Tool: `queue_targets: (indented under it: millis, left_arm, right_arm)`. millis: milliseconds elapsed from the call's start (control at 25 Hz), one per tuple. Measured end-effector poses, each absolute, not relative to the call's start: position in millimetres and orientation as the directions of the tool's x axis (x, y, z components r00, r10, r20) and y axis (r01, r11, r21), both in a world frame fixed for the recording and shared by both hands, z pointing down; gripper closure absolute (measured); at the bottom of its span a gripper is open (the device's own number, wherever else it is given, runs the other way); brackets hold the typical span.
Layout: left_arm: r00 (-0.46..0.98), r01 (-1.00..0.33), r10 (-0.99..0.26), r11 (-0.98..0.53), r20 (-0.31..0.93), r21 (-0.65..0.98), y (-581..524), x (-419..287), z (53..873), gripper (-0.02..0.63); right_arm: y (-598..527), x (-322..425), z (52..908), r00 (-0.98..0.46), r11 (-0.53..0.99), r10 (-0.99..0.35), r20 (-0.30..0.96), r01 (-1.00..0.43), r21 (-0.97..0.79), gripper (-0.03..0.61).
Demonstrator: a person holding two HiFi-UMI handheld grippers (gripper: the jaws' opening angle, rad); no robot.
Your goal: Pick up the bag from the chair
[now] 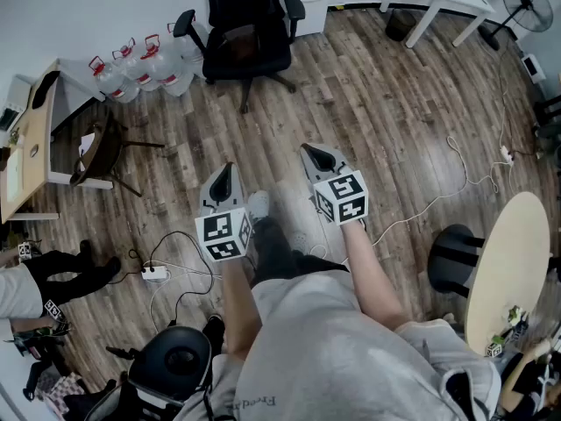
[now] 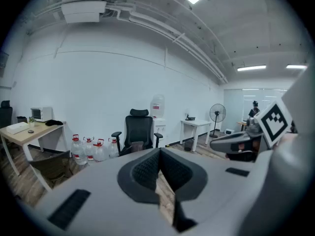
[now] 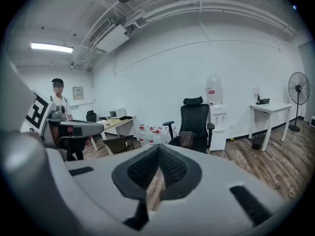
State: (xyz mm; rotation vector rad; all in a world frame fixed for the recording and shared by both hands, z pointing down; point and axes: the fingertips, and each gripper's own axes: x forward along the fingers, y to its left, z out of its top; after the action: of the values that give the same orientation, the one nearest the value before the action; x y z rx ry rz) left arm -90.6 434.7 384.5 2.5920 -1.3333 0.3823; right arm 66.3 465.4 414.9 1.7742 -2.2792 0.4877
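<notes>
Left gripper (image 1: 226, 174): held low ahead of the person's body; jaws closed together at the tip, nothing between them; empty.
Right gripper (image 1: 316, 153): alongside the left, a little further forward; jaws likewise closed tip to tip; empty.
Floor (image 1: 377, 112): dark wood planks; bare between the grippers and the chair; a white cable (image 1: 456, 178) trails off to the right, out of the direct path.
Chair (image 1: 263, 60): black office type with armrests and headrest, on a star base; well apart from both grippers, straight ahead; it faces the person.
Bag (image 1: 243, 38): small, brownish; rests on the chair seat against the backrest, between the armrests; too far off to make out a handle or strap.
Handling, as a judgement: it looks soft-sided and light; likely to sag and fold when lifted; best taken at its upper edge, or by a handle if one shows closer in; a pinch on the fabric should hold; the jaws must first open; a push could roll the chair.
Water bottles (image 1: 145, 67): a cluster with red caps, on the floor left of the chair.
Water dispenser (image 3: 215, 109): white, against the far wall behind the chair.
</notes>
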Motion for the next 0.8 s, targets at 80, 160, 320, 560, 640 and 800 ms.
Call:
queue_targets:
  millis: [80,160,320,560,640,800]
  left_arm:
    - [0.558,-0.818,-0.766,-0.572,0.319,0.058,423.6,-91.6,386.9,0.609]
    - [0.555,-0.821,-0.768,-0.569,0.319,0.057,412.6,-90.6,390.4,0.609]
    - [0.532,-0.832,-0.775,-0.552,0.34,0.044,388.2,-85.8,402.6,0.609]
    - [0.532,-0.83,-0.761,-0.556,0.37,0.05,337.4,-67.0,416.3,0.6]
    - [0.545,-0.826,-0.756,-0.559,0.363,0.074,316.0,-59.7,413.2,0.548]
    - [0.557,-0.815,-0.746,-0.574,0.366,0.071,274.0,-49.1,412.2,0.514]
  right_arm:
    - [458.8,67.3,417.7,-0.246,0.214,-0.897,0.367,-0.969,-0.125,0.581]
    - [451.8,69.7,420.2,-0.244,0.214,-0.898,0.366,-0.969,-0.122,0.581]
    - [434.2,75.8,422.3,-0.281,0.241,-0.903,0.325,-0.957,-0.16,0.581]
    - [398.3,98.7,426.9,-0.32,0.265,-0.897,0.306,-0.942,-0.208,0.573]
    - [379.1,110.3,427.2,-0.324,0.263,-0.893,0.312,-0.939,-0.223,0.502]
    - [332.5,128.4,432.3,-0.31,0.238,-0.895,0.321,-0.94,-0.244,0.454]
